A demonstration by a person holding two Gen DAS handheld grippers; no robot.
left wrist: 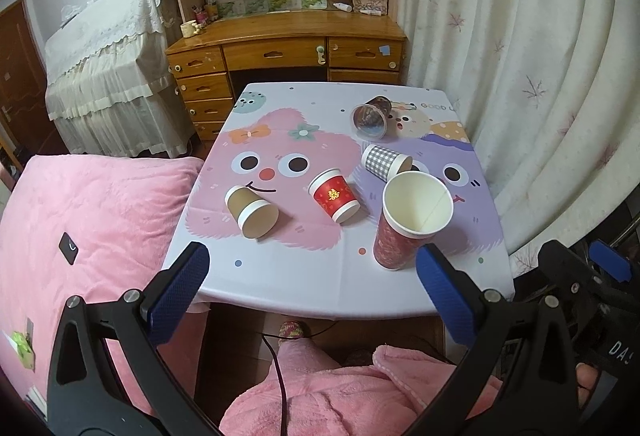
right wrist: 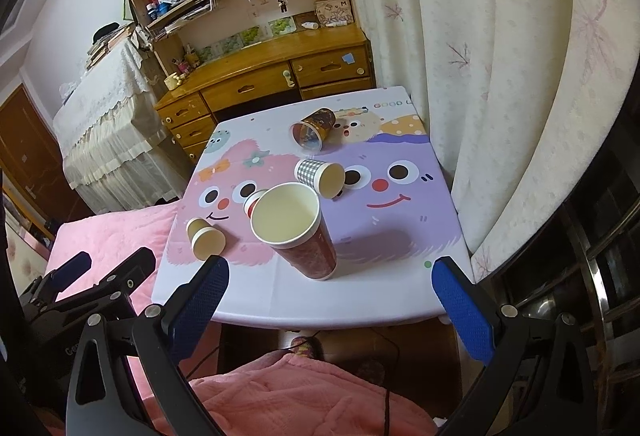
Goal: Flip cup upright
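Five paper cups on the small table (left wrist: 304,284), counted: one upright, four on their sides. Upright: tall red patterned cup (left wrist: 404,224), table's 5 o'clock area, mouth up, empty inside. Lying down: brown kraft cup (left wrist: 250,212) at 7 o'clock, mouth toward camera; short red cup (left wrist: 334,197) near centre, just beside the tall one in the right wrist view; grey checked cup (left wrist: 385,162) at 2 o'clock of centre; dark printed cup (left wrist: 370,117) far at 1 o'clock, looks like clear plastic with a sleeve, can't confirm.

Handling, my guess: all empty, very light, thin walls crush easily, will roll or skid if nudged. Best grip is across the body near mid-height or by the stiffer rolled rim, gentle squeeze, then rotate base down.

Left gripper (left wrist: 312,288) fingers wide apart, holding nothing, hovering short of table's near edge. Right gripper (right wrist: 330,296) likewise spread, empty, tall red cup straight ahead at 12 o'clock between its fingers' line.
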